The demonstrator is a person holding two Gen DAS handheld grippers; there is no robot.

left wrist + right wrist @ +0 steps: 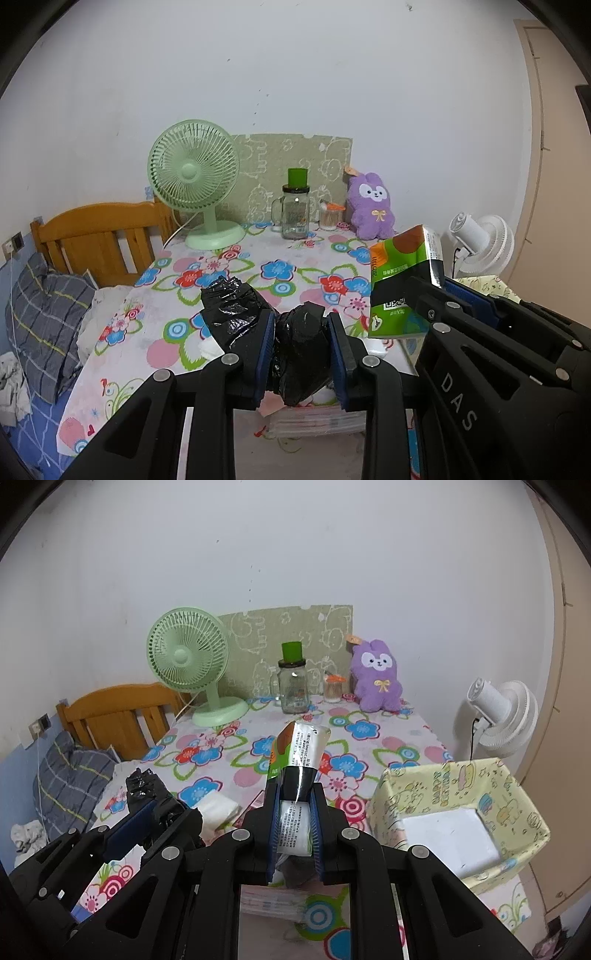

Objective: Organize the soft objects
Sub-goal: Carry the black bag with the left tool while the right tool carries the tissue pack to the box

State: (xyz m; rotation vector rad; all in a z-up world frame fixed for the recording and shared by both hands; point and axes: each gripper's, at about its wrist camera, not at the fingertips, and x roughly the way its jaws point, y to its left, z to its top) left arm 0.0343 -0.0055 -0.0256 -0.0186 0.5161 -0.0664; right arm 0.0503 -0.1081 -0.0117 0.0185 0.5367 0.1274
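The right gripper [295, 805] clamps a green-and-silver soft tissue pack [299, 753] above the floral-clothed table [388, 734]. The left gripper [301, 332] pinches a crumpled black plastic bag [236, 306]. Swing the pack toward four o'clock, release low inside the open yellow printed box [436, 797].

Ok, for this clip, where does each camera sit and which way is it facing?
Left wrist: on the left gripper, facing the floral table and wall; its fingers clamp a black plastic bag; the right gripper shows alongside.
Right wrist: on the right gripper, same direction; its fingers clamp a tissue pack.
Shared: green fan, purple plush.
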